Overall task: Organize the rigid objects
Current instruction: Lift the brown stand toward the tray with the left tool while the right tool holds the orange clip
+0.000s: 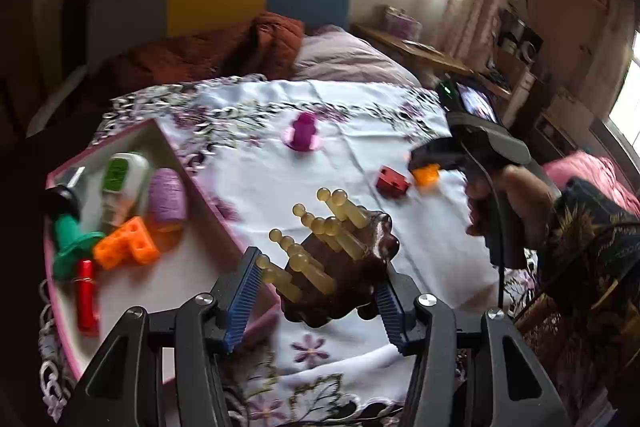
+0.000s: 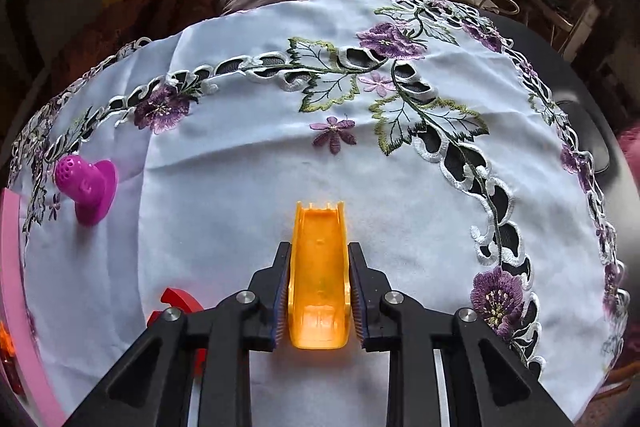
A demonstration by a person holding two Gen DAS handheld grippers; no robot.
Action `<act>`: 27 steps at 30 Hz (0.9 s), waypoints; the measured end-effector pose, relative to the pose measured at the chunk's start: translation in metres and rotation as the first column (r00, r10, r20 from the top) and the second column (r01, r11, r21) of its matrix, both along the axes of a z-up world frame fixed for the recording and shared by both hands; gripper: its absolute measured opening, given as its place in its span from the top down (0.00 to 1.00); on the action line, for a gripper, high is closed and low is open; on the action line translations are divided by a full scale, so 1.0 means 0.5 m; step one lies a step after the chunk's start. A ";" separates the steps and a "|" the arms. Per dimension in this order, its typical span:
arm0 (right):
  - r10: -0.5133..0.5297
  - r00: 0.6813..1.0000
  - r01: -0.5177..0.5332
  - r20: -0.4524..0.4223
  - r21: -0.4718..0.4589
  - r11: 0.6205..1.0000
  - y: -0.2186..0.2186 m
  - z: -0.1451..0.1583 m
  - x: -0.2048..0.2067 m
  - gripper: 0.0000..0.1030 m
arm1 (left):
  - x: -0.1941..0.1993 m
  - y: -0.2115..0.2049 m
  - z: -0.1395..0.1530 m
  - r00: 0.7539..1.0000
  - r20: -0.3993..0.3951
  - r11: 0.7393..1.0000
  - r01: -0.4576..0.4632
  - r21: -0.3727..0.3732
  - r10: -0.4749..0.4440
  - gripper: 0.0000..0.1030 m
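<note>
Tray (image 1: 192,187) only in left view, left jaws gripping brown peg holder (image 1: 352,267), right jaws clamping orange piece (image 2: 319,283).

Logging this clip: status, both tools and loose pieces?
Left tool shut on brown peg holder, beside tray. Right tool shut on orange piece. Purple piece, red block loose on cloth.

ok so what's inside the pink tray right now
The pink tray holds an orange block, a red cylinder, a green piece, a purple spool and a white-and-green bottle. The left gripper and its brown peg holder cover the near corner.
</note>
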State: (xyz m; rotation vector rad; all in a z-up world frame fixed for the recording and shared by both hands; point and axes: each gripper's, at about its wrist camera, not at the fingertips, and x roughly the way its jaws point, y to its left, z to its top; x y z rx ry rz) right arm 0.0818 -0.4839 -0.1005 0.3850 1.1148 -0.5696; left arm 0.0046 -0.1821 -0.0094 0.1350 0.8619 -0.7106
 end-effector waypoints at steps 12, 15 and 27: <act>0.076 0.996 -0.081 -0.050 -0.116 0.990 0.032 -0.005 0.010 0.73 | 0.010 0.070 0.007 0.995 0.016 0.995 -0.101 0.002 0.101 0.47; 0.079 0.996 -0.085 -0.052 -0.122 0.989 0.033 -0.005 0.010 0.73 | 0.012 0.079 0.003 0.994 0.007 0.994 -0.113 0.003 0.113 0.47; 0.071 0.996 -0.077 -0.049 -0.119 0.990 0.033 -0.004 0.010 0.73 | 0.016 0.102 -0.003 0.990 -0.008 0.990 -0.142 -0.003 0.141 0.47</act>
